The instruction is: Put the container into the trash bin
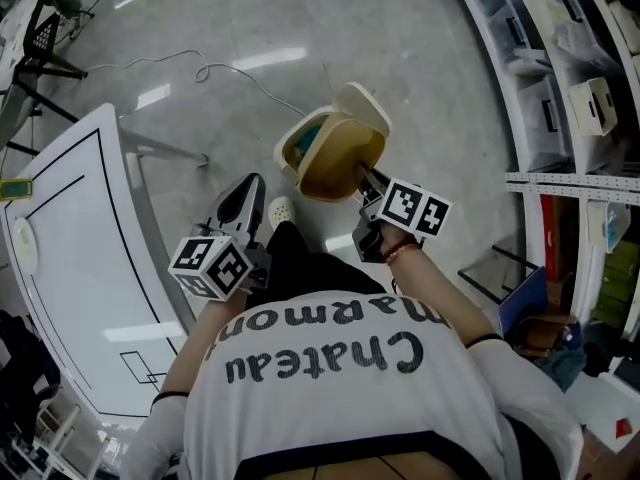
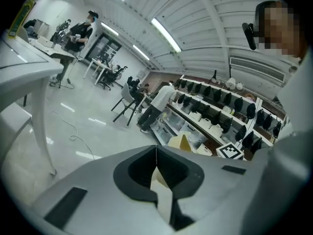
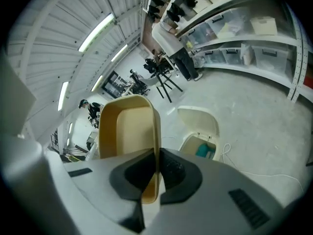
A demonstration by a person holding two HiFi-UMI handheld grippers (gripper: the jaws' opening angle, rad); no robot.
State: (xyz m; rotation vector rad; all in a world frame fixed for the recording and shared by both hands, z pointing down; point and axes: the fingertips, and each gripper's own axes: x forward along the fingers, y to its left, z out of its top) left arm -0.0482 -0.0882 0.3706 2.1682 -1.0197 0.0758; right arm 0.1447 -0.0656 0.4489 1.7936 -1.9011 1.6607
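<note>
The right claw is closed on the thin wall of the tan container, which is held in the air near the open trash bin (a teal item is seen inside). The left claw is fully closed, and nothing is held in it.

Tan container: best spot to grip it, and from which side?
Its thin side wall at the rim, from the open edge, one jaw inside and one outside: the container looks too wide to span. The right gripper is shut on it that way.

The person wears a white T-shirt with dark lettering, black trousers and a red wristband.
</note>
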